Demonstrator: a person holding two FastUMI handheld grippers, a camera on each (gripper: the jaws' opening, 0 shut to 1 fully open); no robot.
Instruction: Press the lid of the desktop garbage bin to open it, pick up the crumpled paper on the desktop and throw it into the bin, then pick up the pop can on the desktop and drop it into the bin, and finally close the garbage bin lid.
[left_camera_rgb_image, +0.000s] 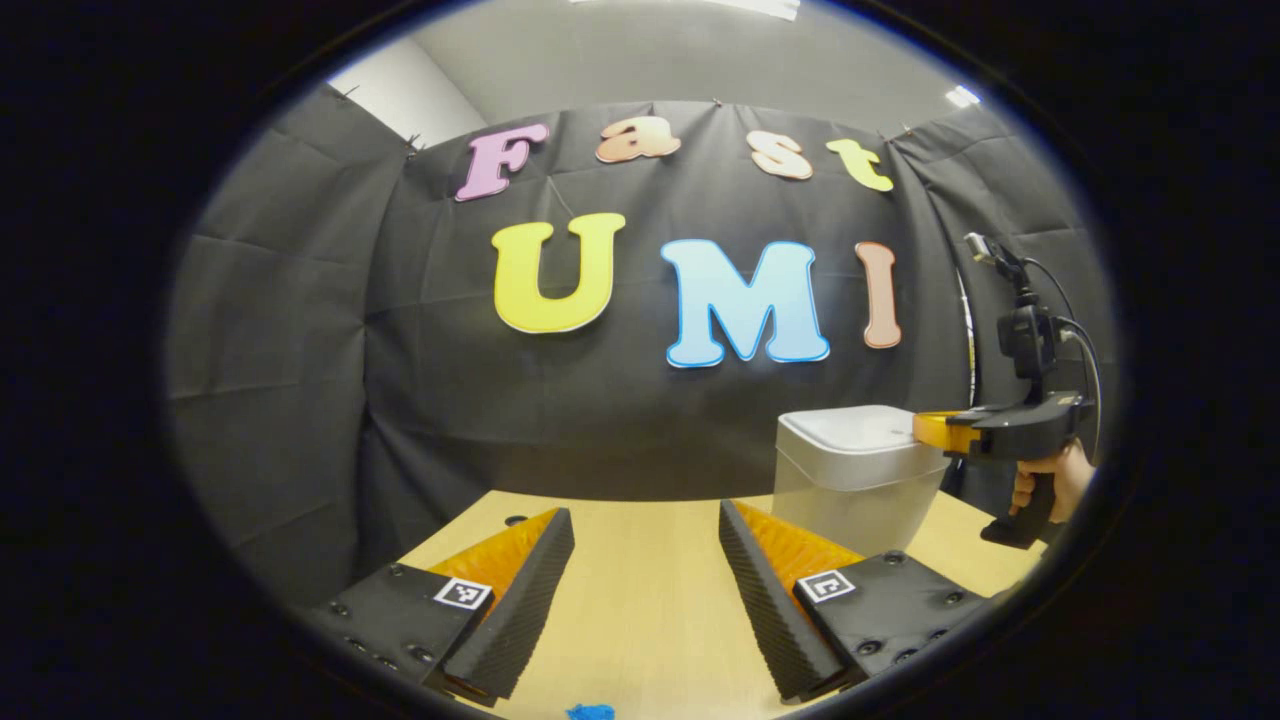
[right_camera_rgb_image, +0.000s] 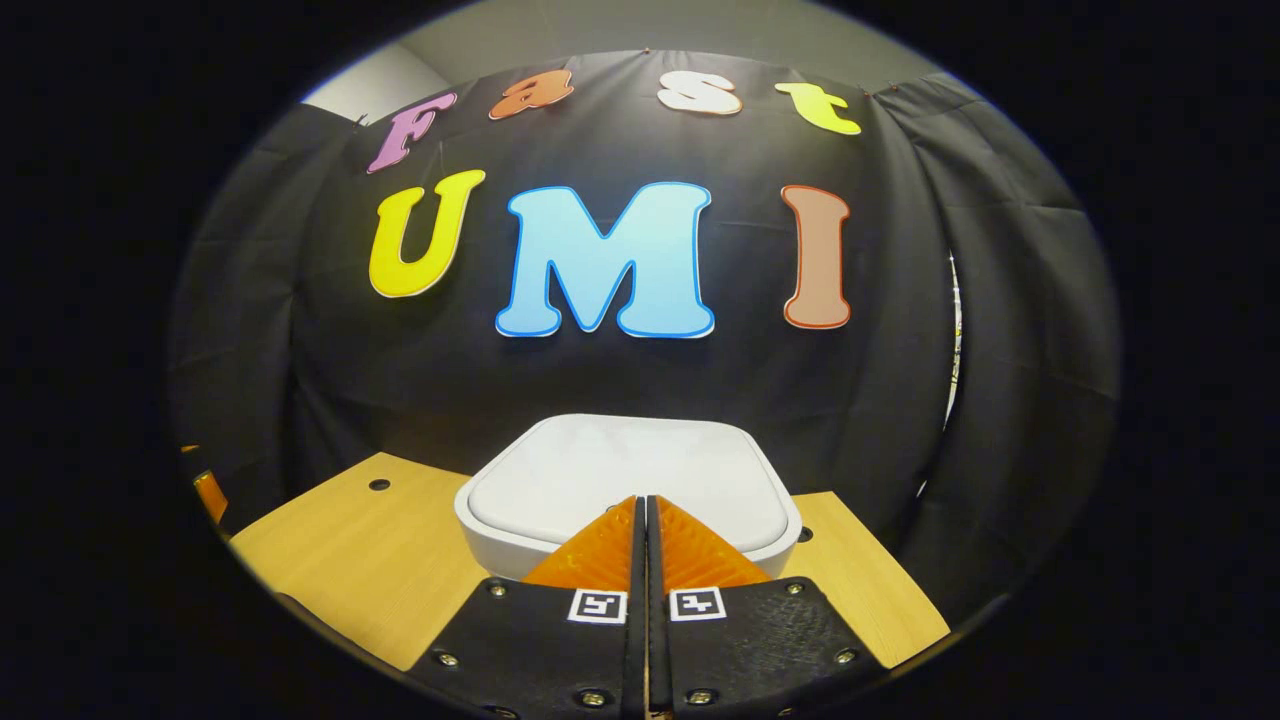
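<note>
Left gripper (left_camera_rgb_image: 646, 560): fingers spread wide with nothing between them, held above the wooden desk (left_camera_rgb_image: 640, 620) and pointing toward the booth wall.
Right gripper (right_camera_rgb_image: 641, 515): fingers pressed together, no gap to speak of, nothing held; the tips sit over the near edge of the bin lid (right_camera_rgb_image: 625, 480). Whether the tips touch the lid cannot be told from the right gripper view.
Right gripper, seen from the left gripper view: it (left_camera_rgb_image: 935, 430) reaches in from the right at lid height, its tip at the right edge of the lid, with a hand (left_camera_rgb_image: 1050, 485) wrapped around its grip and a cable looping from the top of it.
Garbage bin (left_camera_rgb_image: 855, 490): a pale desktop bin with rounded corners, standing upright toward the back right part of the desk, close to the black cloth wall.
Lid: flat and closed on the bin, white, with a rounded square outline.
Desk: light wood grain, with small dark holes near the back edge, one (right_camera_rgb_image: 379, 484) left of the bin.
Blue scrap (left_camera_rgb_image: 590, 712): a small bright blue bit at the near edge of the desk in the left gripper view; too little of it shows to name it.
</note>
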